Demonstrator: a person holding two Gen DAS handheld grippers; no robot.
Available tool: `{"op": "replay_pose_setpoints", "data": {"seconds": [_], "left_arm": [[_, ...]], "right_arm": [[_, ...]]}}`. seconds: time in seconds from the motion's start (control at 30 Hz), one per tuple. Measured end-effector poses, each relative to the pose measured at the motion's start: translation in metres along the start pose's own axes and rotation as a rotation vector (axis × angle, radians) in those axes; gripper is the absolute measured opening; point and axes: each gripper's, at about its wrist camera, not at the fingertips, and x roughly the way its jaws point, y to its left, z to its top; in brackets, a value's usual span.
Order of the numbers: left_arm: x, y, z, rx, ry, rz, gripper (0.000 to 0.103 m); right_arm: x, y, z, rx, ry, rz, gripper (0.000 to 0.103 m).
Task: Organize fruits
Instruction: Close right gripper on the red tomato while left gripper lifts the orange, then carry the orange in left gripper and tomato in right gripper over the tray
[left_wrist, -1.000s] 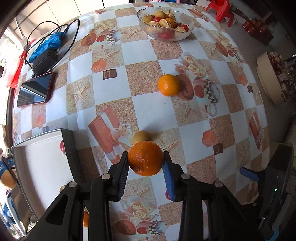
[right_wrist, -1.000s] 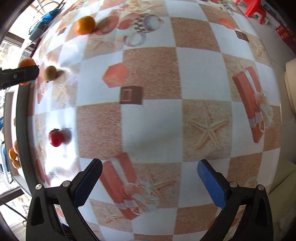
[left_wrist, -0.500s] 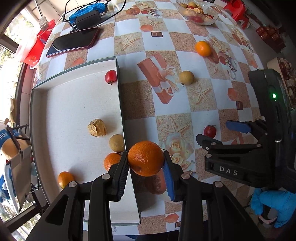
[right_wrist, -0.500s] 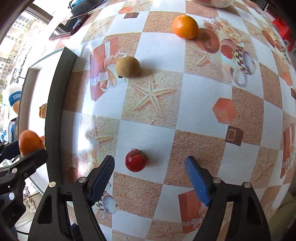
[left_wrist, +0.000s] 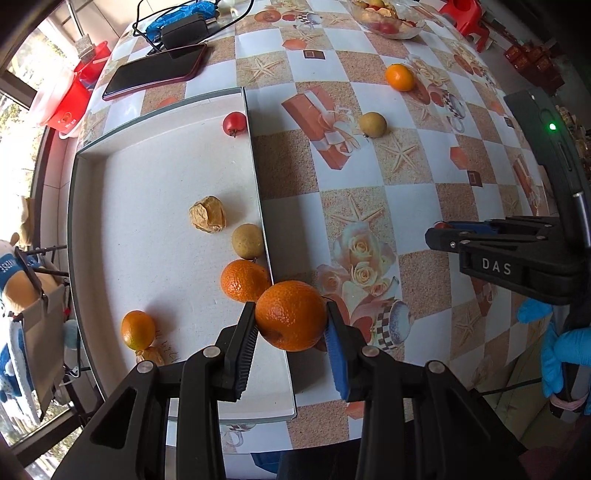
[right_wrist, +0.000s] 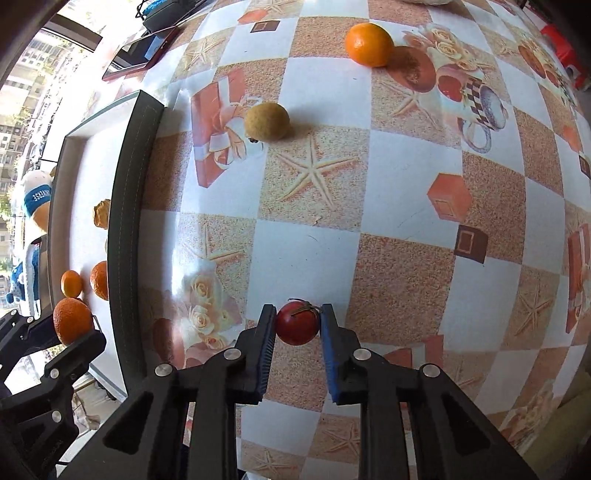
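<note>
My left gripper (left_wrist: 291, 325) is shut on a large orange (left_wrist: 290, 315), held above the right wall of the white tray (left_wrist: 122, 206). In the tray lie two oranges (left_wrist: 244, 280), a yellowish round fruit (left_wrist: 247, 240), a papery husk fruit (left_wrist: 207, 219) and a small red fruit (left_wrist: 234, 123). My right gripper (right_wrist: 297, 325) is shut on a small red tomato (right_wrist: 297, 322) that rests on the patterned tablecloth. Loose on the cloth are another orange (right_wrist: 369, 44) and a yellowish fruit (right_wrist: 266, 122). The left gripper with its orange (right_wrist: 72, 320) shows at the right wrist view's left edge.
A glass bowl of fruit (left_wrist: 386, 18) stands at the table's far end. A phone (left_wrist: 155, 72), a black charger (left_wrist: 184, 31) and cables lie beyond the tray. A blue-gloved hand (left_wrist: 561, 350) holds the right gripper. Red plastic containers (left_wrist: 66, 99) sit off the table's left side.
The left gripper carried its orange leftwards, from the table's middle to the tray's right wall. The right gripper came down over the red tomato, and its jaws went from wide open to shut on it.
</note>
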Motion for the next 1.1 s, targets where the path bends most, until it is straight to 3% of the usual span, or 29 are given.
{"op": "replay_pose_setpoints", "data": {"seconds": [0.27, 0.53, 1.1], "left_arm": [[-0.003, 0.006, 0.004, -0.034, -0.016, -0.017, 0.039], [-0.012, 0.015, 0.006, -0.063, -0.051, -0.015, 0.039], [-0.012, 0.051, -0.002, -0.161, -0.074, -0.018, 0.039]], "right_arm": [[-0.017, -0.019, -0.014, 0.068, -0.014, -0.004, 0.025], [-0.028, -0.02, -0.023, 0.033, -0.023, -0.017, 0.025], [-0.037, 0.043, -0.008, -0.126, -0.03, -0.022, 0.025]]}}
